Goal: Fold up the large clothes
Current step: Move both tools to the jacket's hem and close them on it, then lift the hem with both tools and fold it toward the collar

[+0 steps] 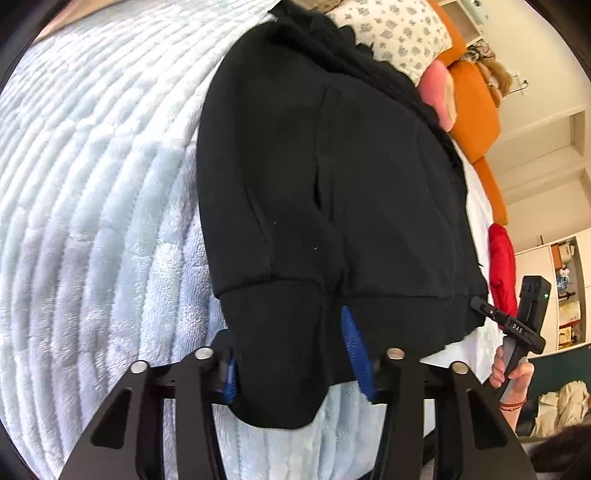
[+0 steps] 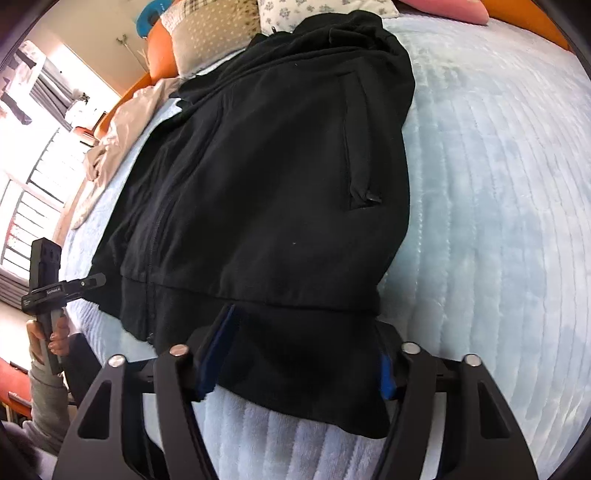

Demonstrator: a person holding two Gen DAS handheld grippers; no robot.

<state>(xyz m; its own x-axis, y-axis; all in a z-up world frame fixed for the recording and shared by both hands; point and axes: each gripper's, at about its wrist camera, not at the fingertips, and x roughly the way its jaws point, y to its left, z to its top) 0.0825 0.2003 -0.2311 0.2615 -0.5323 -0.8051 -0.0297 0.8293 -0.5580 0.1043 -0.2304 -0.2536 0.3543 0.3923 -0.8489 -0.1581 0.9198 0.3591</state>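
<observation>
A black zip-up jacket (image 1: pixel 332 177) lies flat on a pale blue ribbed blanket (image 1: pixel 92 203), hem towards me; it also shows in the right wrist view (image 2: pixel 266 177). My left gripper (image 1: pixel 291 354) is wide open with the hem's left corner lying between its blue fingers (image 1: pixel 352 343). My right gripper (image 2: pixel 299 354) is wide open around the hem's right corner, blue fingers (image 2: pixel 218 347) on either side. Each gripper shows in the other's view, the right one (image 1: pixel 509 325) and the left one (image 2: pixel 55 291), hand-held beside the jacket.
Floral and pink pillows (image 1: pixel 399 33) lie at the orange headboard (image 1: pixel 476 107). A red garment (image 1: pixel 502 266) sits at the bed's edge. A beige garment (image 2: pixel 118 133) lies beside the jacket near a bright window (image 2: pixel 33 177). Shelves (image 1: pixel 565 288) stand beyond the bed.
</observation>
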